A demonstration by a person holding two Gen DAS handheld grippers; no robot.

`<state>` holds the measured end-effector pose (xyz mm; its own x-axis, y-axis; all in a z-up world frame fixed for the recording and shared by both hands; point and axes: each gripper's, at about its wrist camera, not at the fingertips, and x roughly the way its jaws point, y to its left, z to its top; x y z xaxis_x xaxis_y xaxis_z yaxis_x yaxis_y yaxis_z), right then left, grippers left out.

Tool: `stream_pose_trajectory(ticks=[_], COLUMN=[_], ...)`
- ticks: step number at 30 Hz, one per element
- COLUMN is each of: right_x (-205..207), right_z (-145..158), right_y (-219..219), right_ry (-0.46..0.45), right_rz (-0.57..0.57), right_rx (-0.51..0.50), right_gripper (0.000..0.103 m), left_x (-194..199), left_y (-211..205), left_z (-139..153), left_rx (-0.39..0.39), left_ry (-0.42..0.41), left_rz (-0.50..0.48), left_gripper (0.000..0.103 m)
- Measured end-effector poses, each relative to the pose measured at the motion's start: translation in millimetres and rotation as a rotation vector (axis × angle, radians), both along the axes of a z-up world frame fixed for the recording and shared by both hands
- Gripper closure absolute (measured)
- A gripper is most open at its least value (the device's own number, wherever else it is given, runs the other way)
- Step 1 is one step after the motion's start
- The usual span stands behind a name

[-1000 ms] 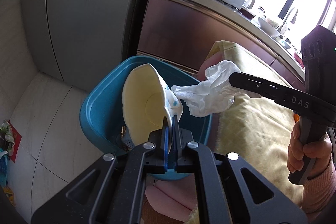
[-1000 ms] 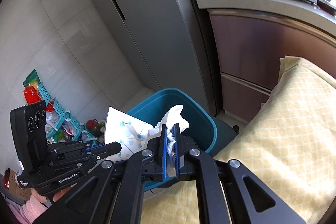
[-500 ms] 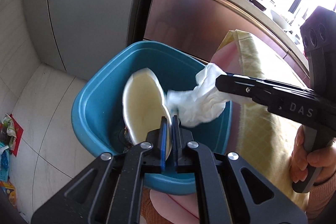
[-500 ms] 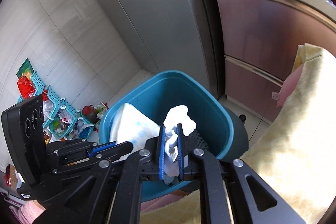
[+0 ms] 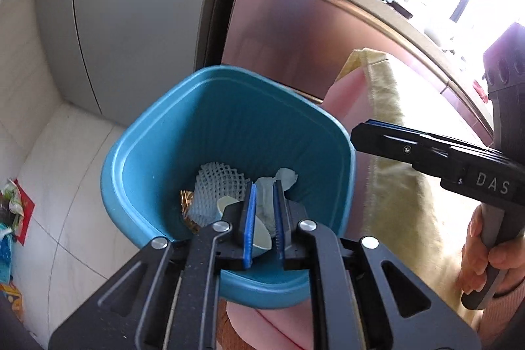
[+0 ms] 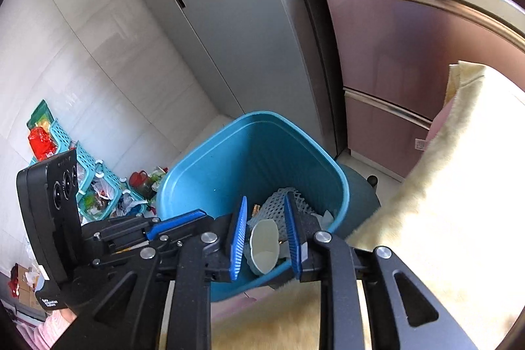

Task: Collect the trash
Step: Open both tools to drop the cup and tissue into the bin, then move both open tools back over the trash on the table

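A blue trash bin (image 5: pixel 210 107) stands on the floor beside the table; it also shows in the right wrist view (image 6: pixel 262 146). Inside lie a crushed paper cup (image 6: pixel 264 245), white foam netting (image 5: pixel 216 182) and a crumpled tissue (image 5: pixel 282 177). My left gripper (image 5: pixel 263 212) is open and empty above the bin's near rim. My right gripper (image 6: pixel 265 235) is open and empty above the bin; in the left wrist view its fingers (image 5: pixel 410 146) reach in from the right.
A grey fridge (image 5: pixel 131 5) and brown cabinets (image 5: pixel 311 45) stand behind the bin. A yellow tablecloth (image 6: pixel 459 202) covers the table on the right. Teal baskets with clutter (image 6: pixel 65 153) sit on the floor to the left.
Both grippers opened. The paper cup left my left gripper and the tissue left my right gripper; both now lie in the bin.
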<state>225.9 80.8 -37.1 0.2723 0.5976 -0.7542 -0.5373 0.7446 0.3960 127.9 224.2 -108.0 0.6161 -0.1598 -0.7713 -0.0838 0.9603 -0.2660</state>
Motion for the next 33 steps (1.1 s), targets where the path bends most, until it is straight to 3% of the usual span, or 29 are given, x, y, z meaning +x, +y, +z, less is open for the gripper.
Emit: stream_pose_trajectory(ticks=[10,16,24,33], right_x=[-41.0,-61.1,-75.8,-93.7], right_z=[42.2,60.5,66.3,52.3], right_y=[-64.5,-125.8,-212.3,-297.7], right_ry=[-0.132,-0.189,-0.230,-0.210], right_rz=[-0.040,-0.128,-0.306,-0.518], right_rx=[0.068,0.077,0.015,-0.003], right_gripper=[0.064,0.058,0.055,0.055], left_x=[-38.2,-48.7,-47.7,-41.0], left_y=[-40.8,-86.0,-164.5,-237.8], left_z=[50.8,70.2,72.6,61.1], left_rx=[0.021,-0.002,-0.027,-0.028], left_ry=[-0.152,-0.205,-0.196,-0.145], left_rz=[-0.127,-0.267,-0.451,-0.587], left_gripper=[0.067,0.062,0.061,0.061])
